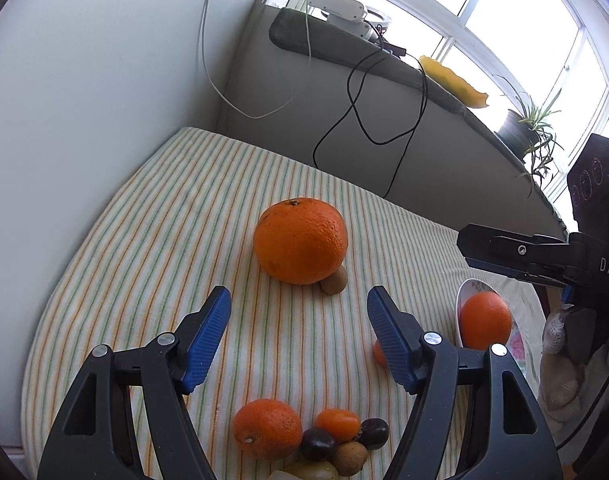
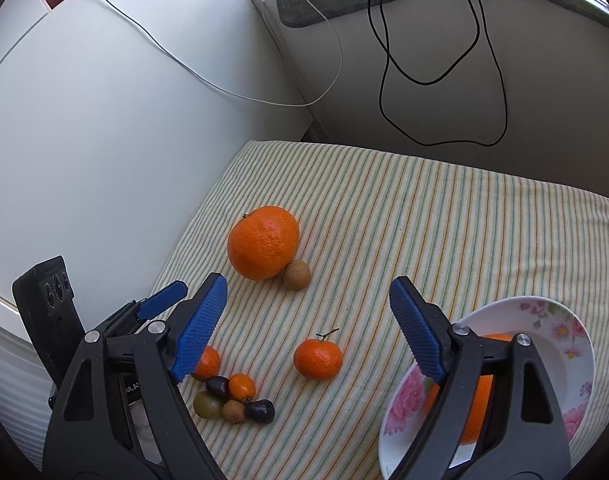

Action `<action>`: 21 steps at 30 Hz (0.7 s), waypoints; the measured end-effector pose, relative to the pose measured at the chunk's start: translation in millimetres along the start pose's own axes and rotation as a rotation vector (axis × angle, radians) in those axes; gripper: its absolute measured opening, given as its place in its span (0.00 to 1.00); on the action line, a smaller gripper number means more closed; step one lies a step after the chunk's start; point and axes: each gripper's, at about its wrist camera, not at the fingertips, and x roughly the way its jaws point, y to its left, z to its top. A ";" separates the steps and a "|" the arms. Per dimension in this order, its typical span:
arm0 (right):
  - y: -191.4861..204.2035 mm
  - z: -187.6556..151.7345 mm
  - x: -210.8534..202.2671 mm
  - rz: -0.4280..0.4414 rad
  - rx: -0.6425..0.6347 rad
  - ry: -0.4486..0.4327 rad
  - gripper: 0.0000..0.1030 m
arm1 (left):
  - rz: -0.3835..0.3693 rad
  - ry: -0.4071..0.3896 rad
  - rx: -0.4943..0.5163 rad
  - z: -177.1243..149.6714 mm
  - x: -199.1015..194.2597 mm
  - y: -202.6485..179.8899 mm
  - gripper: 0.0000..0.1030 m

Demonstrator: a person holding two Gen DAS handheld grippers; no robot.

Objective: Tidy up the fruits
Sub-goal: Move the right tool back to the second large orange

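Observation:
A large orange lies on the striped cloth with a small brown fruit touching it. My left gripper is open and empty, just short of the orange. A floral plate holds another orange. My right gripper is open and empty, above the cloth beside the plate. A mandarin with a stem lies alone. A cluster of small fruits, orange, dark, brown and green, lies near the left gripper.
The striped cloth covers the table, which meets a white wall on the left and a grey ledge behind. Black and white cables hang down the ledge. A potted plant stands on the sill.

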 end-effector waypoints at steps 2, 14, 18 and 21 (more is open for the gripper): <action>0.9 4.7 7.0 0.012 0.012 0.017 0.84 | -0.009 0.012 -0.002 1.1 4.1 2.3 0.73; 12.6 26.7 50.0 0.044 0.041 0.094 0.84 | -0.044 0.057 -0.043 12.0 26.9 15.6 0.73; 14.8 32.7 66.0 0.068 0.060 0.121 0.84 | -0.049 0.071 -0.042 13.7 34.3 17.0 0.73; 15.1 36.9 77.4 0.076 0.074 0.138 0.84 | -0.056 0.076 -0.043 16.4 40.5 17.1 0.73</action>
